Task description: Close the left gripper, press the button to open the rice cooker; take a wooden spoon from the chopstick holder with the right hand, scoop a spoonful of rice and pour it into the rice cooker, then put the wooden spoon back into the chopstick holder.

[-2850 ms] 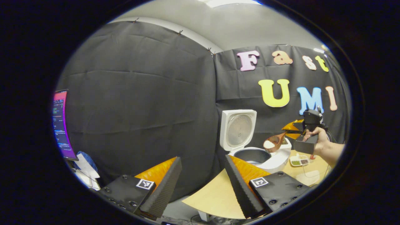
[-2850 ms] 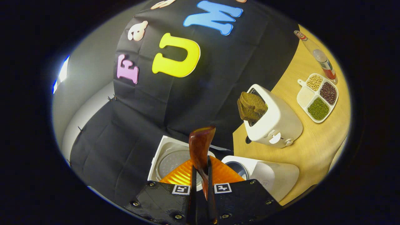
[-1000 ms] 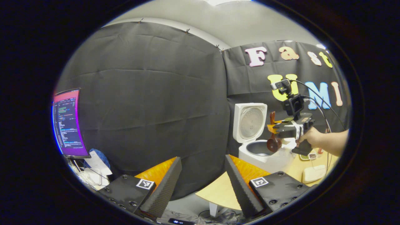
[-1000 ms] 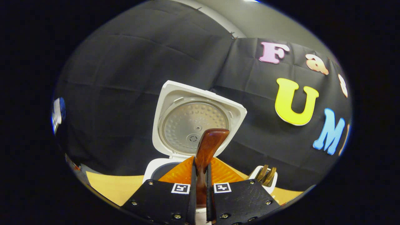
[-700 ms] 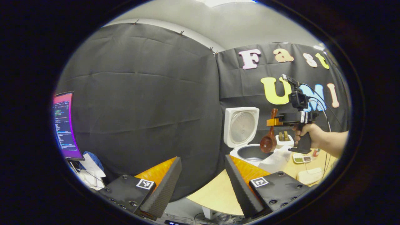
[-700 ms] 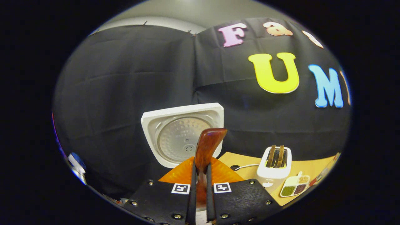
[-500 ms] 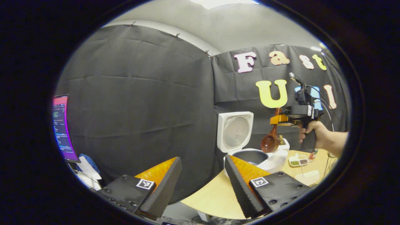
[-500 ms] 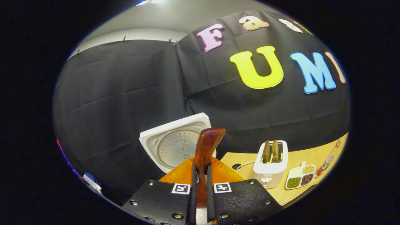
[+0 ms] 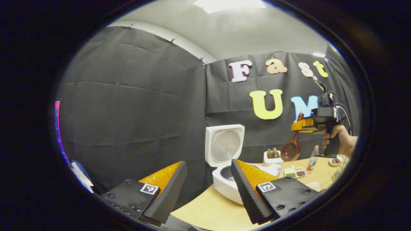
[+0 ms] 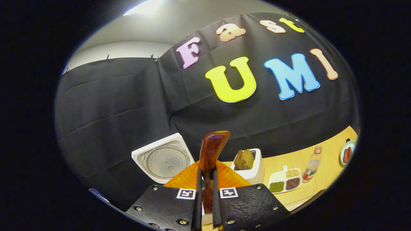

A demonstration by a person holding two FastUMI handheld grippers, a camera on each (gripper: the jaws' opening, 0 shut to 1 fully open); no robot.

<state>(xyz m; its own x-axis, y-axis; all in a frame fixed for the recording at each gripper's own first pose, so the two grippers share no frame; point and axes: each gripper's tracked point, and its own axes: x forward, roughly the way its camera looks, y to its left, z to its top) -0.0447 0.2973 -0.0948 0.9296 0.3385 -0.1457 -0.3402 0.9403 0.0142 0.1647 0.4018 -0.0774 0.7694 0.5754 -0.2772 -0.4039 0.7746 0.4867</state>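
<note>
The white rice cooker (image 9: 224,186) stands on the table with its lid (image 9: 224,145) raised upright. My left gripper (image 9: 208,166) is open in front of it, with nothing between its fingers. Off to the right, a hand holds my right gripper (image 9: 298,125) above the table, shut on the handle of the brown wooden spoon (image 9: 290,150). The spoon hangs bowl-down, and I see no rice in it. In the right gripper view, the spoon handle (image 10: 210,150) sticks up between the shut fingers of my right gripper (image 10: 205,179), with the cooker lid (image 10: 162,160) low on the left.
A white toaster (image 10: 247,166) with bread slices stands behind the cooker. To its right on the wooden table (image 10: 324,173) are a divided tray of beans (image 10: 285,183), a small bottle (image 10: 312,168) and a plate (image 10: 348,153). A monitor edge (image 9: 58,128) shows at far left.
The right gripper tipped the rice-filled spoon over the cooker pot, then rose and moved right, away from the cooker; the spoon now hangs bowl-down. The left gripper stayed open.
</note>
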